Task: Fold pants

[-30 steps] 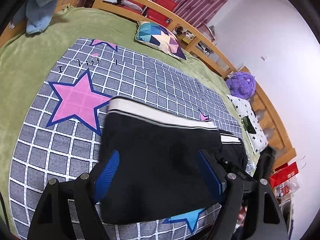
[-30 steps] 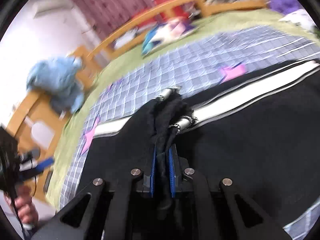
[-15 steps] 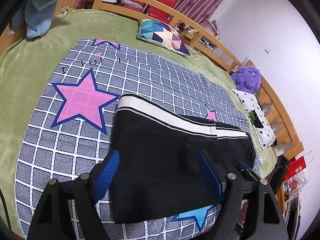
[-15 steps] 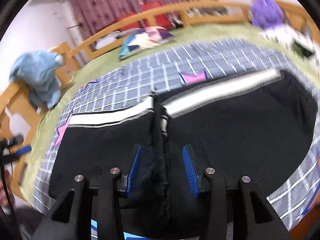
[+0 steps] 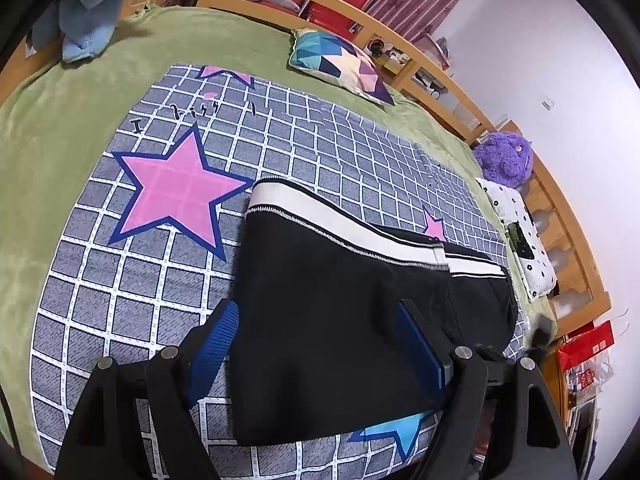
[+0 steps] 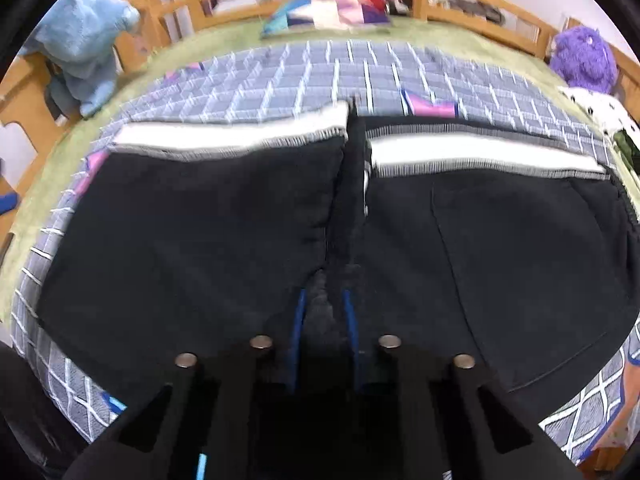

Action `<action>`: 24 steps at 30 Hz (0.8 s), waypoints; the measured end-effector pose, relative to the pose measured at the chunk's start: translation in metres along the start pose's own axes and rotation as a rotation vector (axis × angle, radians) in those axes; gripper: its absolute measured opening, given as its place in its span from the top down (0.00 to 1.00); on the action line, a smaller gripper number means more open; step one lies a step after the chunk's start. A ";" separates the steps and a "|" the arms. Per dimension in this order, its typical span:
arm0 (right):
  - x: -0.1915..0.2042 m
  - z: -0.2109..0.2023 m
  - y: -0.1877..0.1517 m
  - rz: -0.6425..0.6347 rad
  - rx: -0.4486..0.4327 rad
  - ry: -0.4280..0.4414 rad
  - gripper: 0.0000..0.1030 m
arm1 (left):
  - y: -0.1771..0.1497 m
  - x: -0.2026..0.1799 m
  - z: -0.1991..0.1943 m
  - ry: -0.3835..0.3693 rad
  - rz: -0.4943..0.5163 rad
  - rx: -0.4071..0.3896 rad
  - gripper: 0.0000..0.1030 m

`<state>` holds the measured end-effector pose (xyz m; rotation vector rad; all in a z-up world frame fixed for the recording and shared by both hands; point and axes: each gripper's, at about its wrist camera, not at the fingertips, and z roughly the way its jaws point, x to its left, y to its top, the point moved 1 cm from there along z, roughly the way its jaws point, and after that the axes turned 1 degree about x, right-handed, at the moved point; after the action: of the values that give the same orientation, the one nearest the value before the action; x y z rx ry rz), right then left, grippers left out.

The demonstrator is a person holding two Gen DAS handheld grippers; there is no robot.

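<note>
Pants lie flat on the checked quilt, folded in part; left gripper hangs over them spread wide, holding nothing; right gripper pinches a ridge of cloth at the middle, so a fold looks in hand and the next move calls for carrying that ridge across. Right view shows the pinch and both white stripes; left view shows the pants' whole outline, and no pinch

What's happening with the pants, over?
Left gripper open above the black pants. Right gripper nearly closed around a bunched ridge at the pants' middle. Nothing in the way.
</note>
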<state>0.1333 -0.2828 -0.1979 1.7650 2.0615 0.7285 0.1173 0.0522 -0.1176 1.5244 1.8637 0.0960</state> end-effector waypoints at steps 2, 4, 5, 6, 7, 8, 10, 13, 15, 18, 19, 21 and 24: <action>-0.011 -0.029 0.001 0.055 -0.108 0.091 0.85 | -0.001 0.000 0.000 0.002 0.002 0.003 0.23; -0.022 -0.052 -0.002 0.118 -0.178 0.150 0.84 | -0.001 0.000 0.001 0.012 0.008 0.004 0.23; -0.027 -0.056 -0.007 0.146 -0.179 0.147 0.84 | -0.001 0.001 0.002 0.016 0.009 0.009 0.23; -0.029 -0.054 -0.009 0.154 -0.159 0.127 0.83 | -0.001 0.001 0.003 0.016 0.009 0.013 0.23; -0.030 -0.047 -0.014 0.151 -0.117 0.102 0.82 | -0.001 0.002 0.003 0.015 0.009 0.019 0.23; -0.031 -0.037 -0.011 0.141 -0.074 0.082 0.81 | -0.001 0.001 0.005 0.016 0.010 0.026 0.23; -0.025 -0.016 -0.018 0.105 0.045 0.036 0.76 | -0.002 0.001 0.006 0.024 0.013 0.032 0.23; -0.019 -0.018 -0.025 0.037 0.051 0.032 0.72 | -0.001 0.004 0.008 0.038 0.014 0.035 0.23; -0.025 -0.033 -0.026 0.066 -0.003 0.066 0.70 | -0.001 0.006 0.010 0.045 0.009 0.043 0.23; -0.029 -0.045 -0.018 0.098 -0.067 0.105 0.70 | -0.001 0.007 0.015 0.043 0.002 0.066 0.23; -0.029 -0.046 -0.012 0.088 -0.076 0.103 0.70 | -0.001 0.006 0.016 0.044 0.004 0.069 0.23; -0.018 -0.044 0.005 0.049 -0.096 0.092 0.70 | -0.001 0.005 0.017 0.056 0.013 0.071 0.23; 0.000 -0.032 0.025 -0.029 -0.082 0.100 0.70 | -0.002 0.005 0.018 0.072 0.019 0.070 0.23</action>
<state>0.1362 -0.2855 -0.1577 1.6819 2.0843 0.8964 0.1257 0.0492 -0.1347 1.6055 1.9273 0.0968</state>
